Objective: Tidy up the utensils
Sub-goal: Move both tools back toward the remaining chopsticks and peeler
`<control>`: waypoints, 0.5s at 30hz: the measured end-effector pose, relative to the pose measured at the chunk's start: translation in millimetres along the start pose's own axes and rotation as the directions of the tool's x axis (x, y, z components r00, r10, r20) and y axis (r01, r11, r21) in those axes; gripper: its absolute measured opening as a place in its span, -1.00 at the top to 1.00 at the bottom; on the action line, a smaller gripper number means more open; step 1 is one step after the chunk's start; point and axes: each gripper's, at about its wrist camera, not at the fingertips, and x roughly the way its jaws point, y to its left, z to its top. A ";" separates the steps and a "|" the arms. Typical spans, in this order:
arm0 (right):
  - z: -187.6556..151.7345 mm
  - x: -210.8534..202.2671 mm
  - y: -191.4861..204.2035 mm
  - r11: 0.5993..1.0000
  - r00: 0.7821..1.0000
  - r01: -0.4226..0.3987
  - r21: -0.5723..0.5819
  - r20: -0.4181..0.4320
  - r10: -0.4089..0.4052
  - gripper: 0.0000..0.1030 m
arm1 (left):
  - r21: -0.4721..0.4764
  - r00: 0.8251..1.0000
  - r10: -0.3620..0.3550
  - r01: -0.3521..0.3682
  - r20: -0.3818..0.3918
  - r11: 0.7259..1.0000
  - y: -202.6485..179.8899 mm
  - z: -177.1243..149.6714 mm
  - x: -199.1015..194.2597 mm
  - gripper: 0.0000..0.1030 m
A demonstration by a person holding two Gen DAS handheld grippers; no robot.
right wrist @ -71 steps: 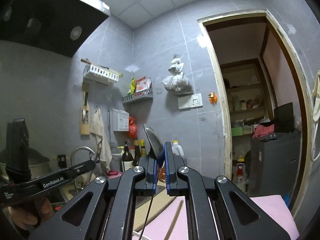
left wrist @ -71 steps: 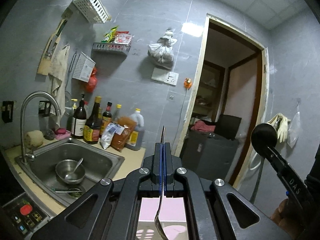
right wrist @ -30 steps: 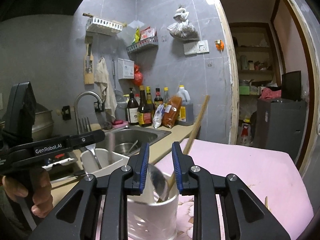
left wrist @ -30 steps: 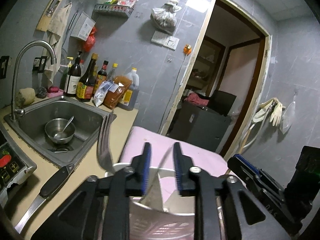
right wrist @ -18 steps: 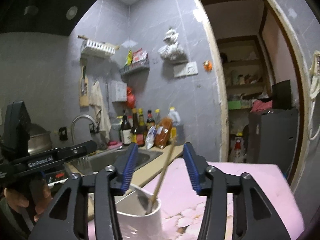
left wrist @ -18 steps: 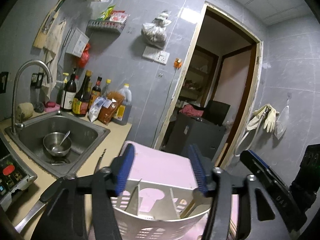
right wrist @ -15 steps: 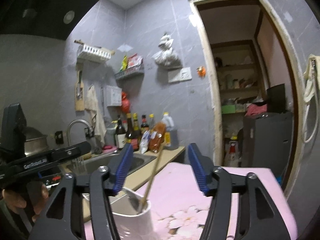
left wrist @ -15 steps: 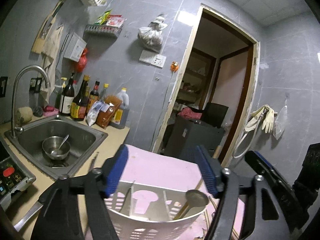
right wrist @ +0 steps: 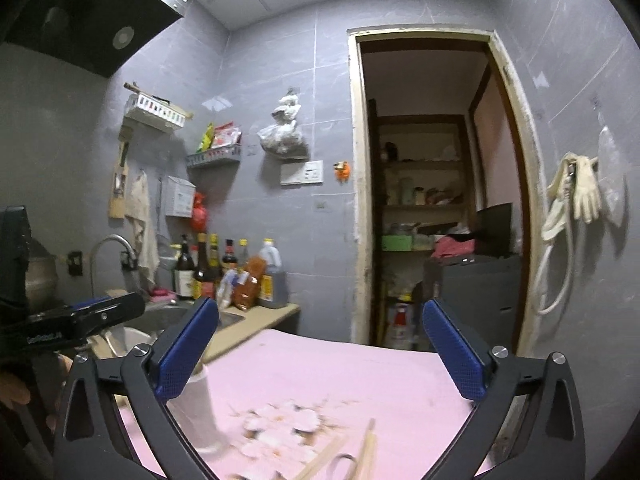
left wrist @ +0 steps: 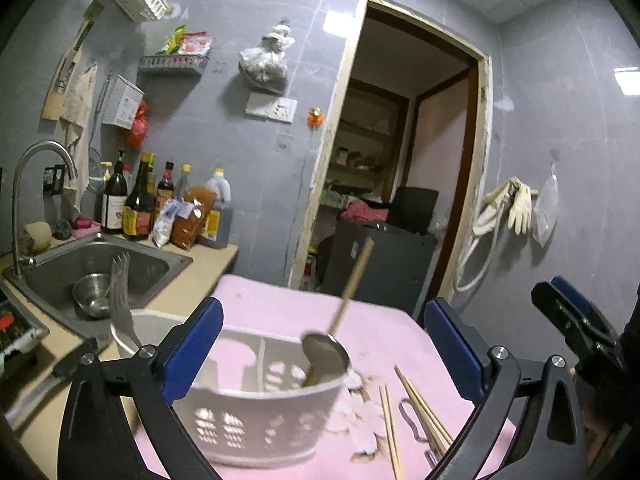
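- A pink cloth with a flower print (left wrist: 288, 312) covers the near table in a grey-tiled kitchen; an open doorway (left wrist: 404, 168) stands at the far side.
- To the far left, a steel sink (left wrist: 120, 268) holds a small metal bowl (left wrist: 90, 288), with sauce bottles (left wrist: 138, 200) lined up behind it.
- A white slotted utensil basket (left wrist: 256, 420) stands on the cloth. In it are a metal spoon (left wrist: 324, 356) and a wooden stick (left wrist: 354, 280) leaning up to the right; a fork (left wrist: 122, 296) rises at its left edge.
- Loose chopsticks (left wrist: 416, 404) lie on the cloth just right of the basket.
- The left gripper (left wrist: 324, 356) is opening, jaws wide, pads clear of the basket that sits between them.
- The right gripper (right wrist: 320, 352) is also opening wide, holding nothing; the basket shows at its left finger.
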 end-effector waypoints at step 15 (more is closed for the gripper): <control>-49.6 -6.9 -48.3 0.997 0.966 0.072 -0.037 -0.246 -0.079 -1.00 | 0.084 0.975 -0.059 0.078 -0.214 0.993 -52.2 -56.9 19.0 -0.92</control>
